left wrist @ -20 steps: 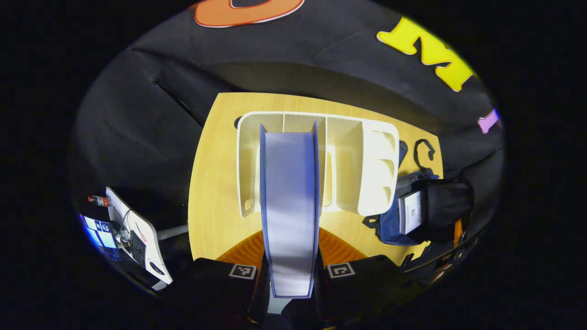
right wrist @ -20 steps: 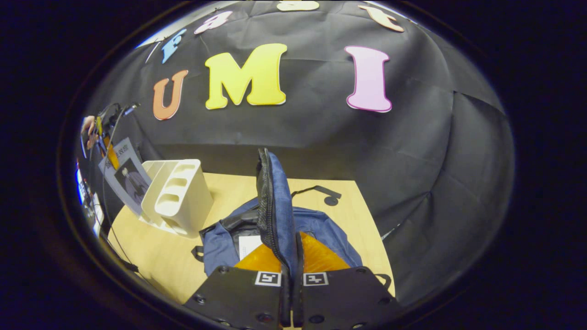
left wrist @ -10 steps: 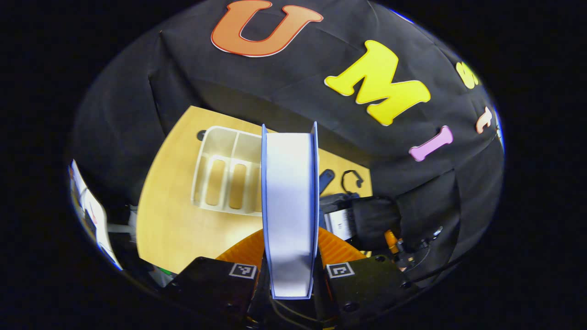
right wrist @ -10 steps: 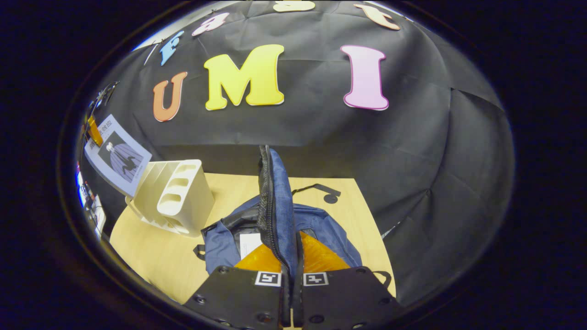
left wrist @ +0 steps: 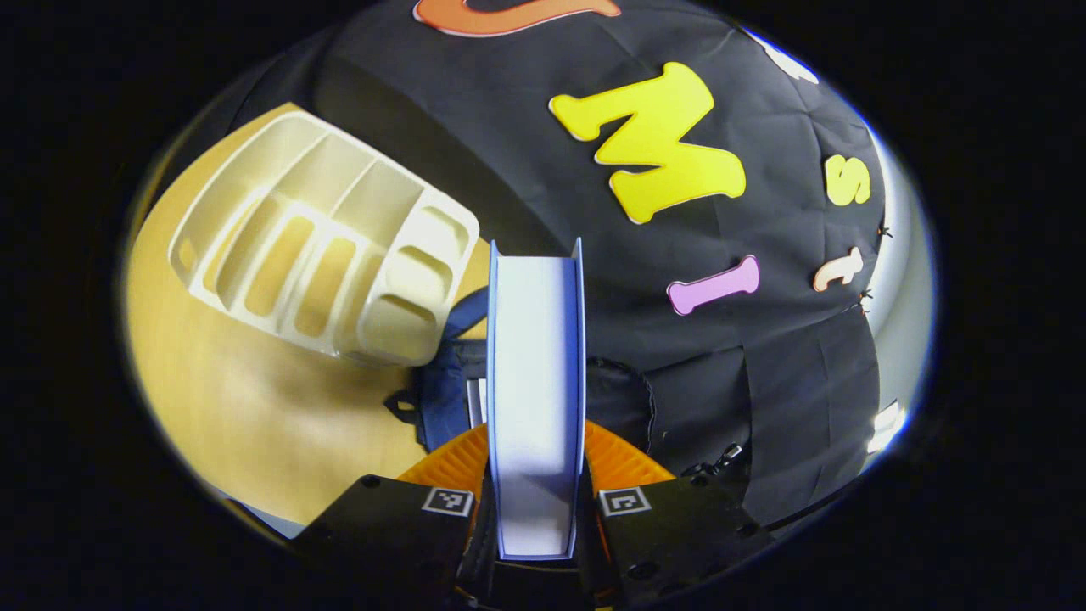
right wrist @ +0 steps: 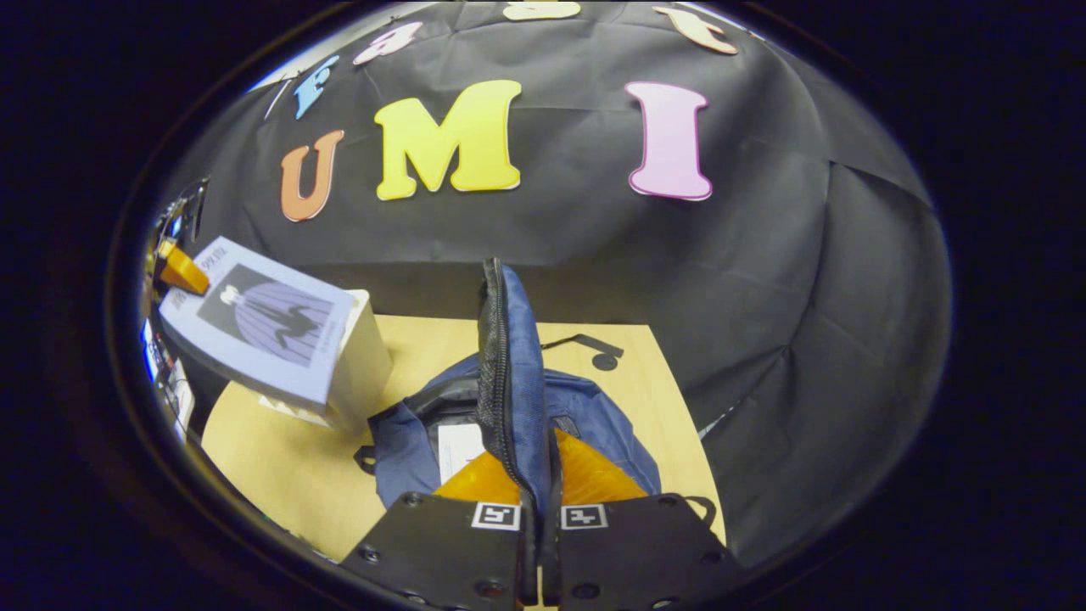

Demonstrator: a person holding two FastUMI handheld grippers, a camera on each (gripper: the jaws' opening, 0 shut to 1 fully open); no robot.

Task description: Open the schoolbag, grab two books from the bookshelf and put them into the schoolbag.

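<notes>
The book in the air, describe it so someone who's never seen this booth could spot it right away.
Start at the wooden table, where a cream bookshelf stands left of an open blue schoolbag. Over the bookshelf, the left gripper holds the book in its jaws. Unlike the white book already in the bag, it has a pale cover with a purple figure.

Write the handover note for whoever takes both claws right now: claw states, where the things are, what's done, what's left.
Left claw: shut on the book, carried in the air near the bookshelf.
Right claw: shut on the schoolbag flap, holding it lifted.
Schoolbag: open on the table, to the right of the bookshelf in the right gripper view; something white shows inside, probably a first book, though I cannot be sure.
Done: bag opened, this book taken up.
Left: lower the held book into the opening, release it, then let the flap go. If the white item is not a book, fetch another.
</notes>
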